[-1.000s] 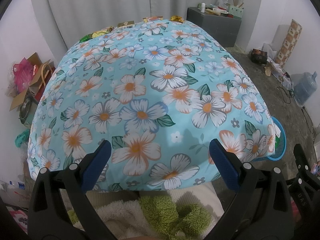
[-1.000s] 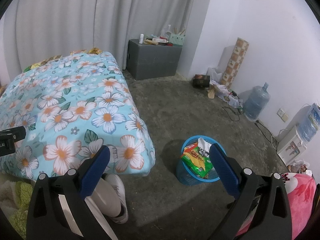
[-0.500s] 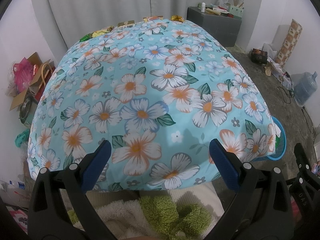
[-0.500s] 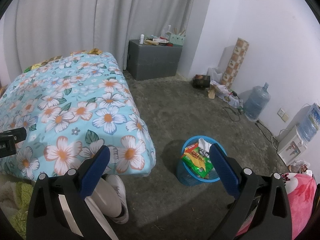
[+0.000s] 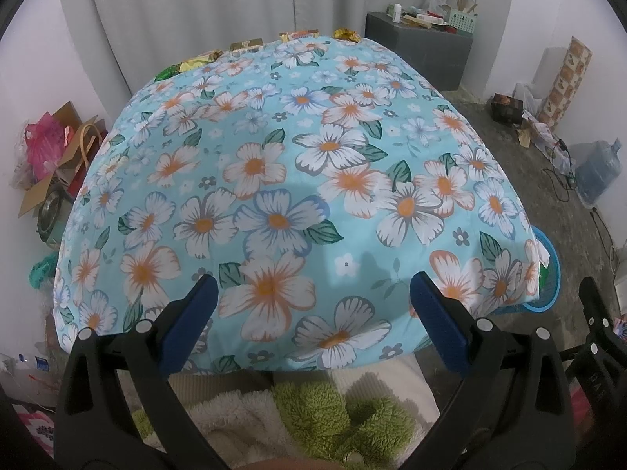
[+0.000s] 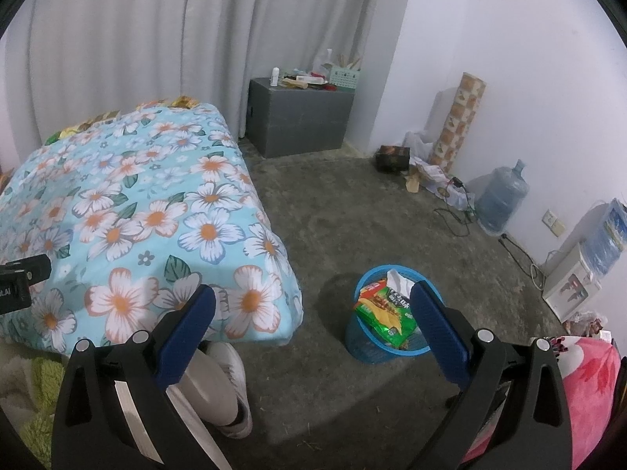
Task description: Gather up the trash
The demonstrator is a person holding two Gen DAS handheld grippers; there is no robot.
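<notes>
Several snack wrappers [image 5: 247, 44] lie along the far edge of a bed with a blue flowered cover [image 5: 298, 180], also seen as wrappers [image 6: 184, 101] from the right wrist. A blue mesh bin [image 6: 386, 323] stands on the floor off the bed's near right corner, holding snack packets [image 6: 386, 311] and a white tissue. My left gripper [image 5: 313, 297] hangs open over the bed's near end, holding nothing. My right gripper [image 6: 313, 305] is open and empty above the floor, its right finger in front of the bin. The bin's rim [image 5: 548, 274] peeks past the bed.
A grey cabinet [image 6: 299, 117] with clutter on top stands by the curtain. A water jug [image 6: 501, 203], cables, a patterned roll [image 6: 458, 117] and a dispenser line the right wall. Bags and boxes [image 5: 55, 156] sit left of the bed. A white shoe [image 6: 223, 384] rests on the floor below me.
</notes>
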